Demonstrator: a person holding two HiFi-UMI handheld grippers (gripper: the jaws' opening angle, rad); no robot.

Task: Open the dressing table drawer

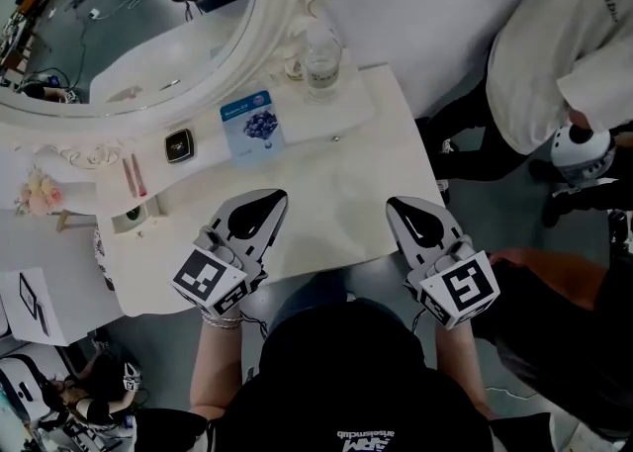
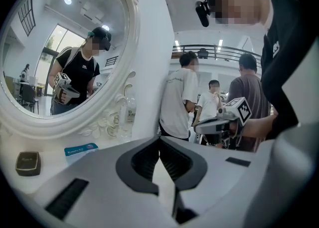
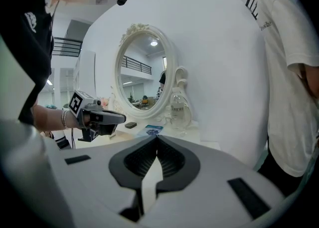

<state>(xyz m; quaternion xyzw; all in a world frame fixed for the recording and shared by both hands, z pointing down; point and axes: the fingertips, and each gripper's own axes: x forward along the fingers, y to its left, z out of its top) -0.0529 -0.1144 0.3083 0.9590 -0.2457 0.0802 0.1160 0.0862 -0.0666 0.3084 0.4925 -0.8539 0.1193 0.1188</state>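
**Grippers closed and empty over the table front; drawer unsighted**

Left gripper (image 1: 275, 199) and right gripper (image 1: 396, 205) are each found with jaws brought together tip to tip, and nothing is held between them. Both are held over the near edge of the dressing table (image 1: 336, 178), set apart on either side of its middle and aimed across the top toward the mirror (image 1: 148, 25). A blue packet (image 1: 250, 124) and a bottle (image 1: 321, 59) are noted further back, well clear of both.

The drawer is shown in no view. It is judged, with reservation, to lie under the top behind that near edge, below both grippers, its front running left to right along the edge. Neither hand is judged clearly nearer. A descent below the edge and a parting of the jaws would be required before any pull toward the person.
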